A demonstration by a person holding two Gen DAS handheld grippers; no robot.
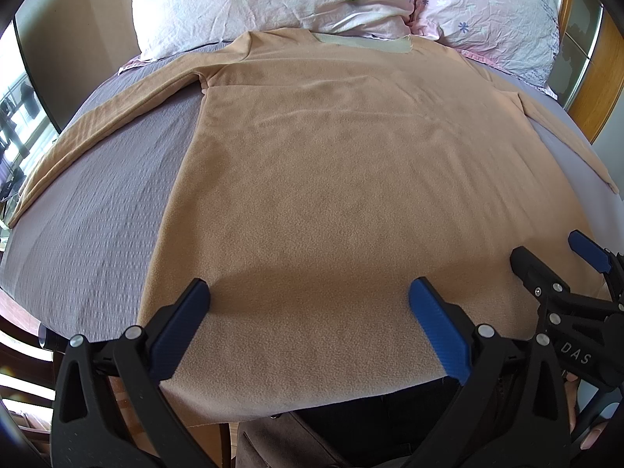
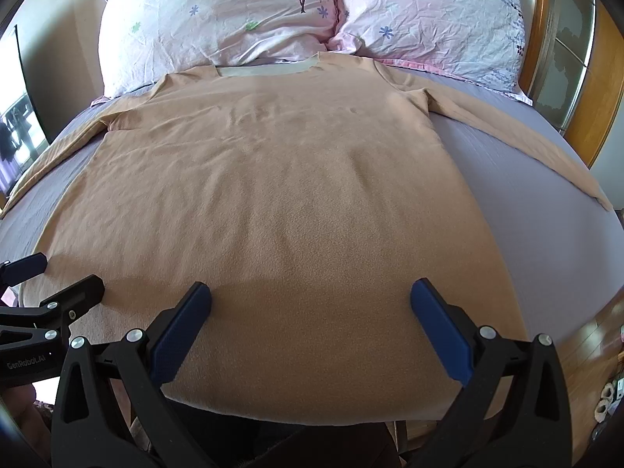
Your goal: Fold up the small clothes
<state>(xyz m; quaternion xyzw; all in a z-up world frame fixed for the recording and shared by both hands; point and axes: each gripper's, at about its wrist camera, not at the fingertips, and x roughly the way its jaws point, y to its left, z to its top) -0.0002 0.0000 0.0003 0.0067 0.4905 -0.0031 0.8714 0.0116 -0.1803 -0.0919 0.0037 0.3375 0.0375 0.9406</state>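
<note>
A tan long-sleeved shirt (image 1: 331, 179) lies flat on the purple bed sheet (image 1: 97, 226), collar toward the pillows, sleeves spread to both sides. It also shows in the right wrist view (image 2: 273, 195). My left gripper (image 1: 310, 292) is open and empty just above the shirt's hem, toward its left side. My right gripper (image 2: 311, 292) is open and empty above the hem toward its right side. The right gripper shows at the right edge of the left wrist view (image 1: 553, 261). The left gripper shows at the left edge of the right wrist view (image 2: 58, 273).
Two pink floral pillows (image 2: 218, 19) (image 2: 429, 19) lie at the head of the bed, past the collar. A wooden headboard (image 2: 608, 89) stands at the right. The near edge of the bed (image 2: 577, 284) is right under the grippers, with wooden floor (image 2: 592, 351) below at the right.
</note>
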